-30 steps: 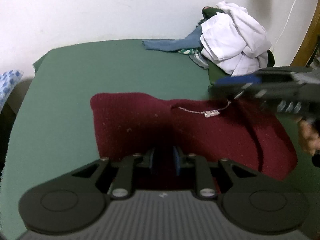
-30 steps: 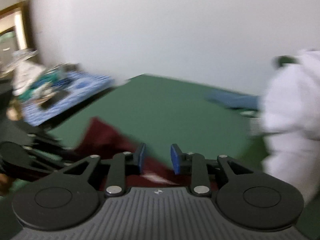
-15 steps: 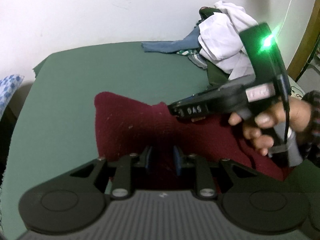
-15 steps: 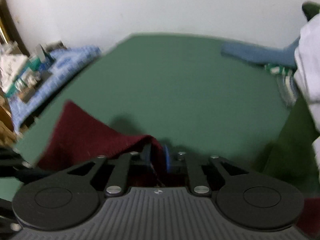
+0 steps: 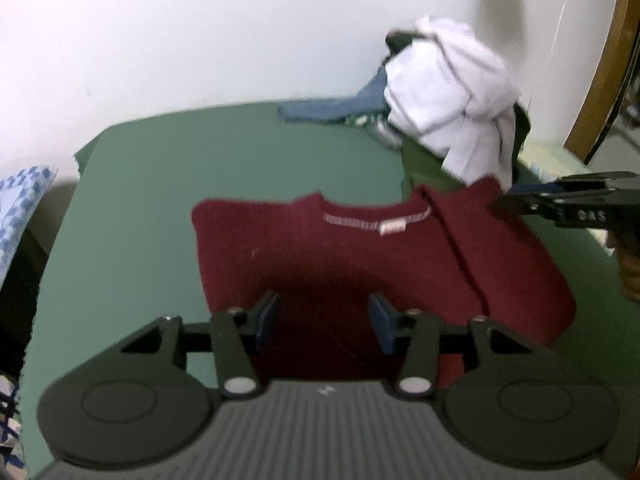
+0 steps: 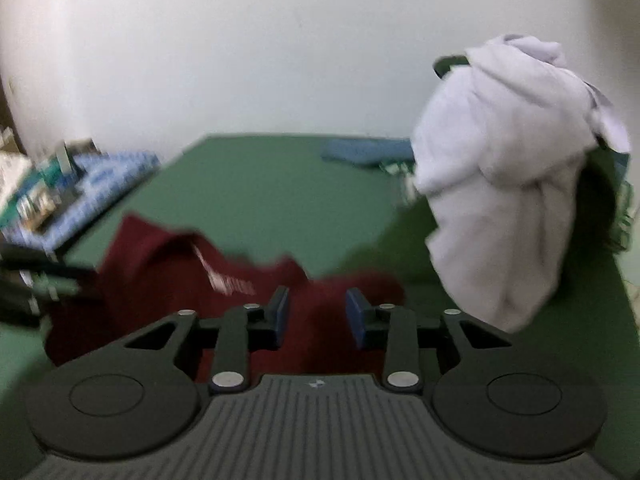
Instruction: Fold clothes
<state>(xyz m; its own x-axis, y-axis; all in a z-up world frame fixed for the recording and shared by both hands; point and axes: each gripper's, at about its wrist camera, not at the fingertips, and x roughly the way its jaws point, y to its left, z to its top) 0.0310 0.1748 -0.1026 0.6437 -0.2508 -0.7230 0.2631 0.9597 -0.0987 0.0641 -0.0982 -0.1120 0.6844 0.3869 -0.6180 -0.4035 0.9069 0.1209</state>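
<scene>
1. Two hand-held grippers are in play. The left gripper [image 5: 323, 322] hovers over the near part of the garment with its blue pads wide apart and nothing between them.
2. The right gripper [image 6: 316, 312] also stands with its fingers spread, empty, above the garment's right side; from the left wrist view it comes in at the right edge, with part of a hand [image 5: 628, 268] behind it.
3. One maroon sweater [image 5: 360, 256] lies spread on the green surface [image 5: 140, 216], neckline and its single white label [image 5: 392, 227] facing away toward the wall. Its right edge runs just beside the pile.
4. Farther back at the right sits one heap of clothes: one white garment [image 6: 504, 184] on top, one blue piece [image 5: 332, 110] trailing out to the left, and a green-and-white striped bit beneath; too blurred to count more.
5. The surface is covered in plain green cloth. A blue-patterned cloth [image 6: 100, 180] lies off its left side.
6. A bare white wall [image 5: 240, 32] closes the back, with a wooden frame [image 5: 612, 52] at far right.
</scene>
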